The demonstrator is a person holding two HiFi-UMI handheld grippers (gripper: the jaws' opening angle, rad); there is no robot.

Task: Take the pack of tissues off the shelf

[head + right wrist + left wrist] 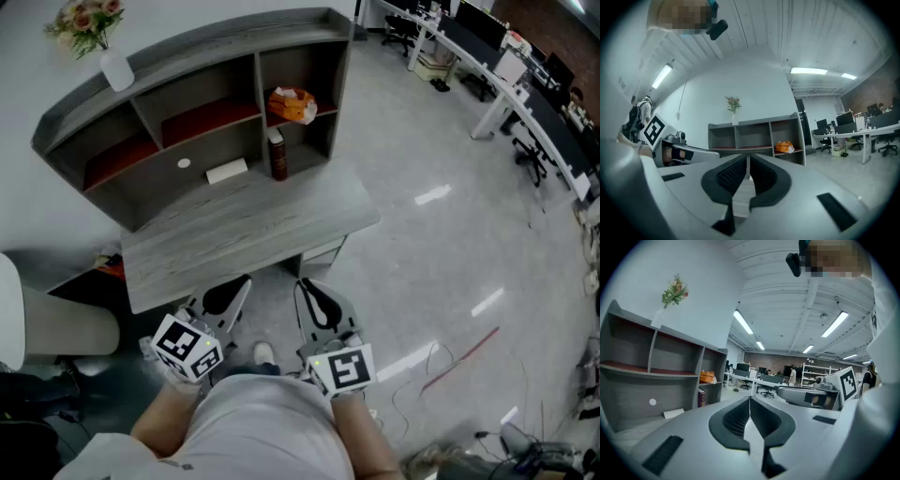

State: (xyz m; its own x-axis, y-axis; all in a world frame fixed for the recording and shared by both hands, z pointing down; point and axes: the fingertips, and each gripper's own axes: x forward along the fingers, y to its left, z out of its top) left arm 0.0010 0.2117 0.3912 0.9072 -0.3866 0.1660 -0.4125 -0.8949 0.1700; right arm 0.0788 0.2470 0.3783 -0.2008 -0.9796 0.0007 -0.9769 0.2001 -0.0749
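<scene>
The orange pack of tissues [292,105] lies on the red upper shelf in the right compartment of the grey shelf unit [187,56], at the back of the desk [244,234]. It also shows small in the left gripper view, tissues [707,377], and in the right gripper view, tissues [784,147]. My left gripper [242,283] and right gripper [302,283] hang side by side close to my body, just before the desk's front edge and far from the pack. Both are shut with nothing held, left gripper [750,398] and right gripper [748,157].
Under the tissues' shelf stands a dark brown container [277,156], with a white card [227,171] to its left. A vase of flowers [114,67] stands on top of the unit. A white chair [56,328] is at my left; cables [450,361] lie on the floor at right.
</scene>
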